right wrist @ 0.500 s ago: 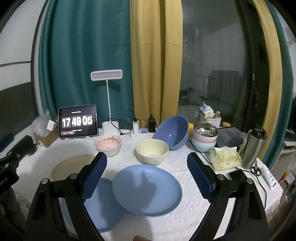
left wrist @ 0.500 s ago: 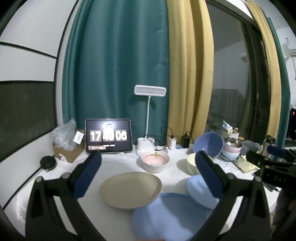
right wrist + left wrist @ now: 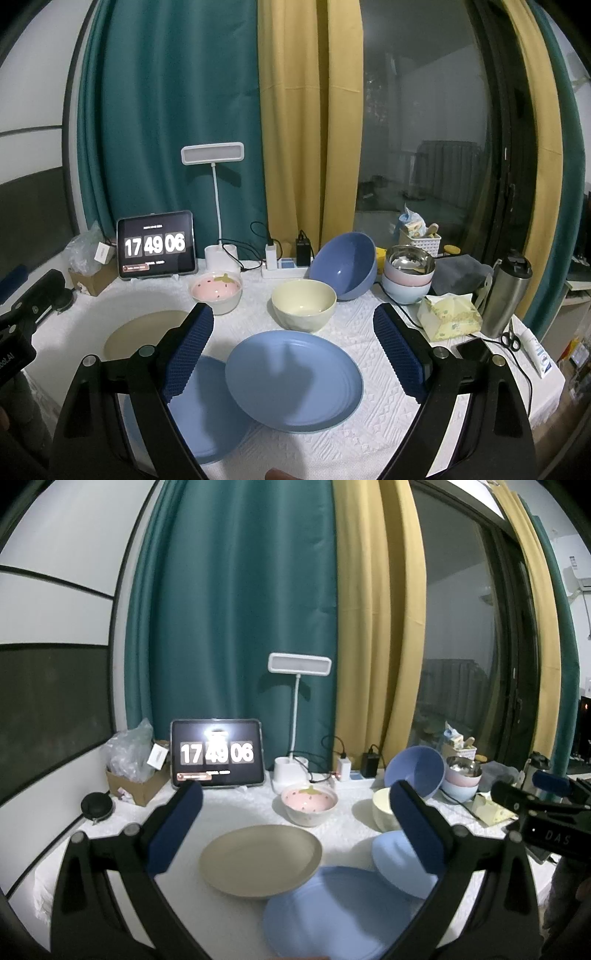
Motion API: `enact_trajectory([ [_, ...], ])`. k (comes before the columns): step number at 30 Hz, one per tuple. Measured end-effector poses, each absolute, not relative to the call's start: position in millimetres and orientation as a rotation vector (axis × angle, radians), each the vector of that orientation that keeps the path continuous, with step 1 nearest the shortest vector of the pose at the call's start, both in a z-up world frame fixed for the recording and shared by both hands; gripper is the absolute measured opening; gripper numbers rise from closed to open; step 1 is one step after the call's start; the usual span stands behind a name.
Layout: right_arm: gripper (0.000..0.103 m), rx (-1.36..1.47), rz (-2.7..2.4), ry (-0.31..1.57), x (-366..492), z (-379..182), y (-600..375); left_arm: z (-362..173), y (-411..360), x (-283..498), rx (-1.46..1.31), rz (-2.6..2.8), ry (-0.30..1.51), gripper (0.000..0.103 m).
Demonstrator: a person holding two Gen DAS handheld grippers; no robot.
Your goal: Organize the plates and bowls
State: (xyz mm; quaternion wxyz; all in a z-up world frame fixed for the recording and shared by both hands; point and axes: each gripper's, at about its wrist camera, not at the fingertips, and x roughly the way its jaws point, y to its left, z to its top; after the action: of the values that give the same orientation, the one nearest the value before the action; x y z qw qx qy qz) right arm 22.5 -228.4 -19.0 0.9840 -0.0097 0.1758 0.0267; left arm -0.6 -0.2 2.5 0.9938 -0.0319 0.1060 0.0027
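On the white tablecloth lie a beige plate (image 3: 258, 860) (image 3: 147, 328), a large blue plate (image 3: 332, 915) (image 3: 207, 402) and a second blue plate (image 3: 295, 380) (image 3: 399, 864) overlapping it. Behind stand a pink strawberry bowl (image 3: 309, 805) (image 3: 217, 291), a cream bowl (image 3: 303, 308) (image 3: 382, 808) and a tilted big blue bowl (image 3: 345, 269) (image 3: 415, 768). My left gripper (image 3: 295, 827) is open and empty above the beige plate. My right gripper (image 3: 293, 347) is open and empty above the second blue plate.
At the back stand a tablet clock (image 3: 156, 246), a desk lamp (image 3: 218, 206), a power strip (image 3: 282, 267), stacked small bowls (image 3: 406, 277), a tissue pack (image 3: 448, 317), a steel bottle (image 3: 506, 295), a phone (image 3: 474, 349) and a cardboard box (image 3: 135, 782).
Both grippers have barely moved; the clock has ticked on by a second in the right wrist view. Nothing on the table has moved.
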Motion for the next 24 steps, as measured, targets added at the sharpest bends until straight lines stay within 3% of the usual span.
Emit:
enact_trajectory([
  [24, 0.091, -0.017, 0.055, 0.361, 26.8, -25.2, -232.7, 6.0, 4.7, 1.5, -0.064, 0.005, 0.212, 0.102],
])
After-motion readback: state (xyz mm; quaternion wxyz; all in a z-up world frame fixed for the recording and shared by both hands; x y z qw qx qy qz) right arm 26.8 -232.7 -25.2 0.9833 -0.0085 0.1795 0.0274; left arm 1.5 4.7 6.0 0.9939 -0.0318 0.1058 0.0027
